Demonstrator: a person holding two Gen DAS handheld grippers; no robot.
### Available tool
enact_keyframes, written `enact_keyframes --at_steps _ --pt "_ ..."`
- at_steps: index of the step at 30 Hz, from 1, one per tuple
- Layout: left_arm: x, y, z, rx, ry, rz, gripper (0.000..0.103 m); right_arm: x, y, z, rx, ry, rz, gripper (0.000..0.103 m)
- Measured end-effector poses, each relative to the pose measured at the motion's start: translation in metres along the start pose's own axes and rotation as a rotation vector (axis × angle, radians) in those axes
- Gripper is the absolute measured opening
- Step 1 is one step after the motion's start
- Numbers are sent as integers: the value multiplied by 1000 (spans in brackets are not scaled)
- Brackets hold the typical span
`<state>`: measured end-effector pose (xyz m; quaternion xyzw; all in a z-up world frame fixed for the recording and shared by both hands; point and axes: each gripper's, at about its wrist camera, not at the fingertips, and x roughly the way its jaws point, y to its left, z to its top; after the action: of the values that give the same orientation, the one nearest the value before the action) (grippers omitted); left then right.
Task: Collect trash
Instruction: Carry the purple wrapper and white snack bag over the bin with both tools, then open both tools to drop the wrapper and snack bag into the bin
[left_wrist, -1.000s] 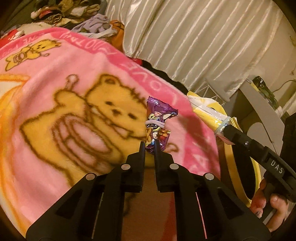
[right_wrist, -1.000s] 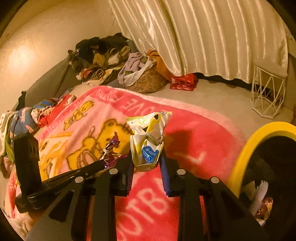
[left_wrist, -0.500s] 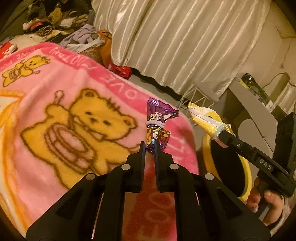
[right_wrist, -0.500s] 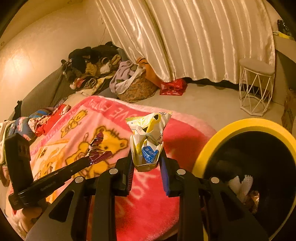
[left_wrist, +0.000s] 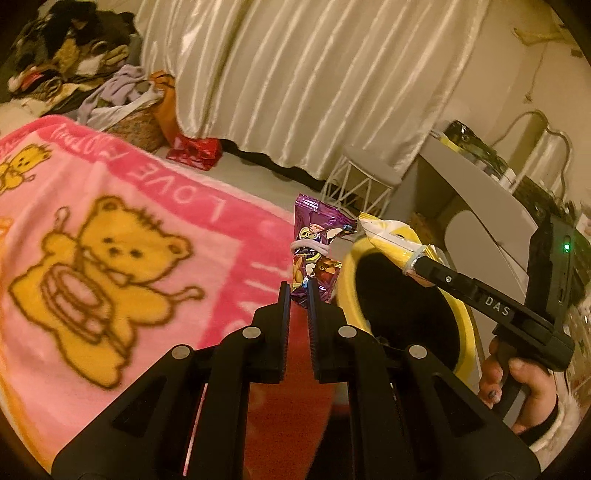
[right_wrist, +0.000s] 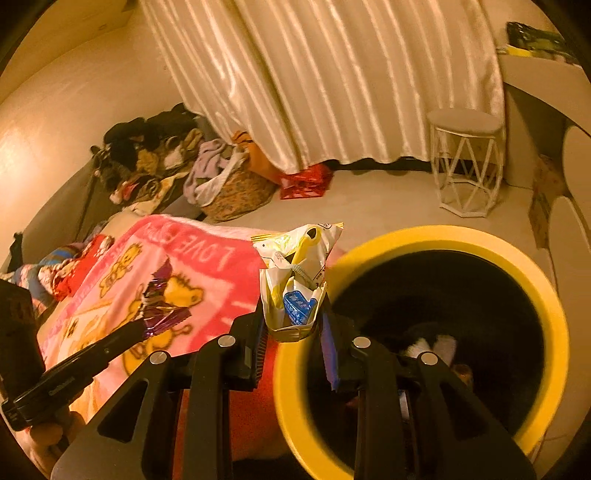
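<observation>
Both tongs (left_wrist: 297, 291) (right_wrist: 291, 321) tight on wrappers (left_wrist: 314, 251) (right_wrist: 295, 280).

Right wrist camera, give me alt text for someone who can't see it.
The right gripper is shut on a crumpled white and yellow snack bag, held at the near rim of a yellow-rimmed trash bin. To the left, the left gripper pinches a purple wrapper over a pink teddy-bear blanket; cream curtains hang behind.

Two tongs (left_wrist: 297, 291) (right_wrist: 291, 314), two wrappers (left_wrist: 314, 251) (right_wrist: 295, 280), one bin (right_wrist: 480, 240), one stool (right_wrist: 467, 162), maybe one basket (right_wrist: 236, 192)
</observation>
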<state>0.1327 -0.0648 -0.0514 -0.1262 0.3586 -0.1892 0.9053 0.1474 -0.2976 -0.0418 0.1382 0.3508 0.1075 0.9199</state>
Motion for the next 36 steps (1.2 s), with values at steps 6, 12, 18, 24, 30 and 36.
enact_keyframes --at_steps 6,12,18,24,30,36 --pt "9 -26 -4 46 20 -19 6 -14 -26 -2 52 -14 -41 24" --pt "19 -47 -8 88 41 -32 6 -22 -52 -7 112 3 -75 24" --pt "34 -67 -12 126 79 -35 6 -25 -72 -12 162 24 -98 25" --pt "56 -87 -19 175 127 -32 6 -28 -89 -15 205 38 -109 25" --pt "73 -101 -24 228 155 -26 6 -31 -100 -17 228 42 -113 27" --pt "86 -106 -24 245 178 -31 7 -31 -108 -17 257 47 -114 32"
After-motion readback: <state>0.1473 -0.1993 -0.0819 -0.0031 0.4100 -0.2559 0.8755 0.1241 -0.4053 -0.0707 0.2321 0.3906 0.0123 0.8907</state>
